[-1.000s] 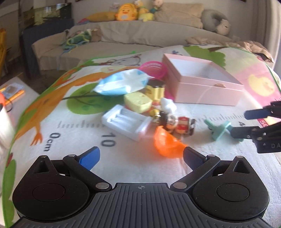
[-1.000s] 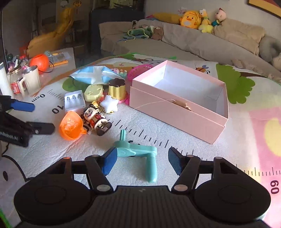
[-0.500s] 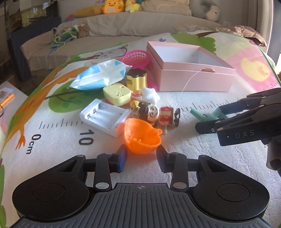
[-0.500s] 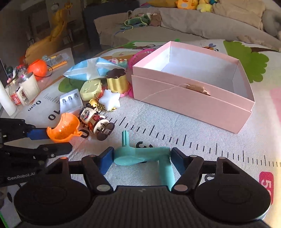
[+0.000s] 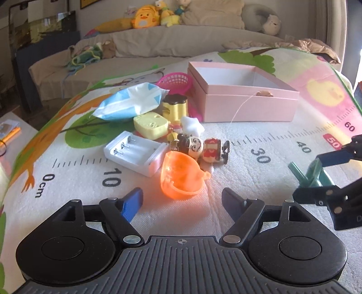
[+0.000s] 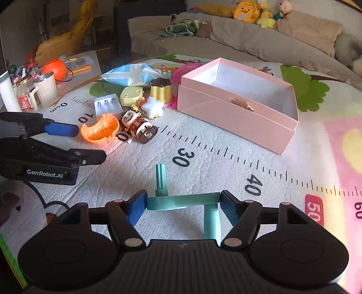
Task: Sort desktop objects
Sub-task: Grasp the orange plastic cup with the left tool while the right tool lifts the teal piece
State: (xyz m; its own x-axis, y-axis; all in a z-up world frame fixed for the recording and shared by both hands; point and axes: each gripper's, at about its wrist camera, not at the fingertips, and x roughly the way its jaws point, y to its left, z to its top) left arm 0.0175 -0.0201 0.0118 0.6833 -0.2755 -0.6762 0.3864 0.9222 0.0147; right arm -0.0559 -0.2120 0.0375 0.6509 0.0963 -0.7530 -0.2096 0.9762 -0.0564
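Note:
My right gripper [image 6: 182,202] is shut on a teal crank-shaped handle [image 6: 181,200], held across its bar just above the mat; it also shows in the left wrist view [image 5: 314,175]. My left gripper [image 5: 182,200] is open and empty, just short of an orange half-shell [image 5: 179,177] that lies on the mat. The open pink box [image 6: 237,101] stands beyond, empty inside. A doll figure [image 5: 203,150], white battery holder [image 5: 135,152], yellow case [image 5: 150,125], white star [image 5: 192,124] and gold jar [image 5: 175,107] lie clustered behind the shell.
A blue-white wipes pack [image 5: 133,104] and a pink basket [image 5: 176,80] lie behind the cluster. A side table with jars, a mug [image 6: 46,88] and an orange ball [image 6: 54,67] stands to the left. A sofa with plush toys [image 5: 144,17] runs along the back.
My left gripper opened and drew back from the orange half-shell, which stays on the mat. My right gripper closed on the teal handle and lifted it slightly.

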